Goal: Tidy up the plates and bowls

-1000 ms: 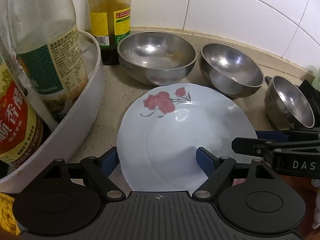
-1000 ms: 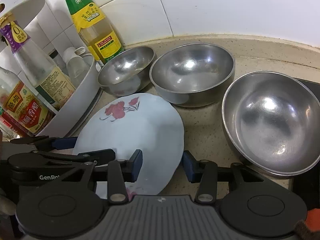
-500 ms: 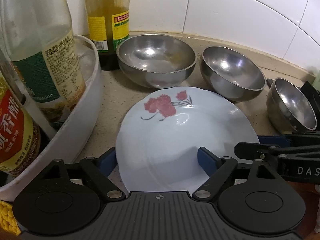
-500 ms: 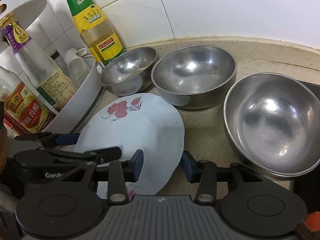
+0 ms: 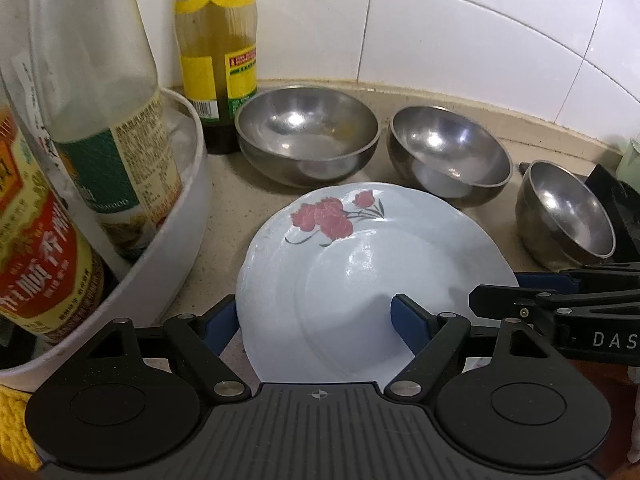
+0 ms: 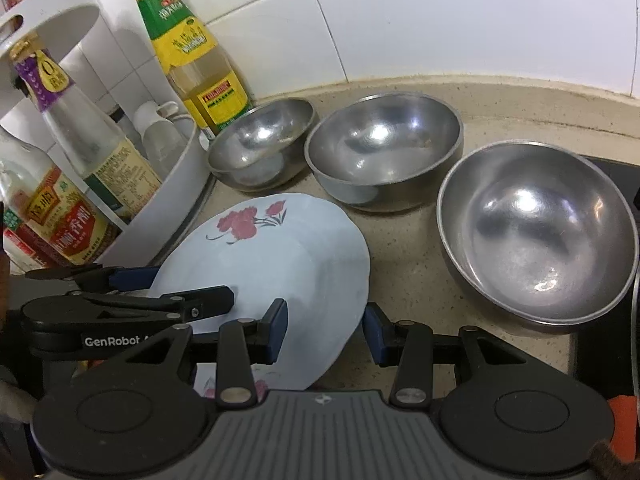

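A pale blue plate with red flowers (image 5: pixel 360 272) (image 6: pixel 272 256) is held between both grippers above the counter, tilted. My left gripper (image 5: pixel 312 320) straddles its near left edge, fingers apart around the rim. My right gripper (image 6: pixel 324 326) straddles its right edge the same way. Three steel bowls stand in a row behind it: a left bowl (image 5: pixel 306 140) (image 6: pixel 260 144), a middle bowl (image 5: pixel 450 152) (image 6: pixel 384 148) and a right bowl (image 5: pixel 564 212) (image 6: pixel 536 228). Another flowered plate (image 6: pixel 236 384) shows under the held one.
A white round rack (image 5: pixel 172 240) (image 6: pixel 168 208) with sauce bottles (image 5: pixel 100 120) stands at the left. A yellow-labelled bottle (image 5: pixel 218 56) (image 6: pixel 196 56) stands by the tiled wall. A black stove edge (image 6: pixel 612 172) lies at the right.
Both grippers and the plate have risen and drawn back slightly; the bowls sit lower and farther in view. The plate's far edge has tipped up a little.
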Motion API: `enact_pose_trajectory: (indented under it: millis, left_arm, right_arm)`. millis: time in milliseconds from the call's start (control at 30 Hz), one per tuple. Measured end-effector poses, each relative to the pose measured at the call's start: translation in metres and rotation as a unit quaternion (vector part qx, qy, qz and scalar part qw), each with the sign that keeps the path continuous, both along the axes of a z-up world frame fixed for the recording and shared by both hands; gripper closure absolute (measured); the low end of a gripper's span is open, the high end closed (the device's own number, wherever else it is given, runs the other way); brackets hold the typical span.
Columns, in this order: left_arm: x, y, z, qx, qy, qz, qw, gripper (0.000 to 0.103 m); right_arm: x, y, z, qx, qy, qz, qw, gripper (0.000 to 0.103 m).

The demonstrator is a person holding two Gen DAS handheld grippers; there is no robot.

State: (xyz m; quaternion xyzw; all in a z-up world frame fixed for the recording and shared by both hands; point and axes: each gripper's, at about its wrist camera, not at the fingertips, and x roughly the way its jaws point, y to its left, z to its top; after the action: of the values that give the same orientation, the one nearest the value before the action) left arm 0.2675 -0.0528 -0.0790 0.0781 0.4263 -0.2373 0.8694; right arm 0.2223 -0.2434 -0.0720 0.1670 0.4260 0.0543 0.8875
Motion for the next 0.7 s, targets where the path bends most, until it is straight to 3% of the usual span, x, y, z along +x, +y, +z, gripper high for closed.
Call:
enact_pose_trajectory:
  millis: [400, 700]
  left_arm:
    - [-0.026, 0.010, 0.017, -0.012, -0.019, -0.005, 0.9997, 0.017]
    - [-0.072, 0.031, 0.028, -0.017, -0.033, -0.008, 0.9993, 0.017]
  right_arm:
    - [-0.019, -0.003, 0.015, -0.002, -0.022, 0.004, 1.000, 0.064]
    - [-0.060, 0.014, 0.033, -0.005, -0.034, 0.009, 0.999, 0.064]
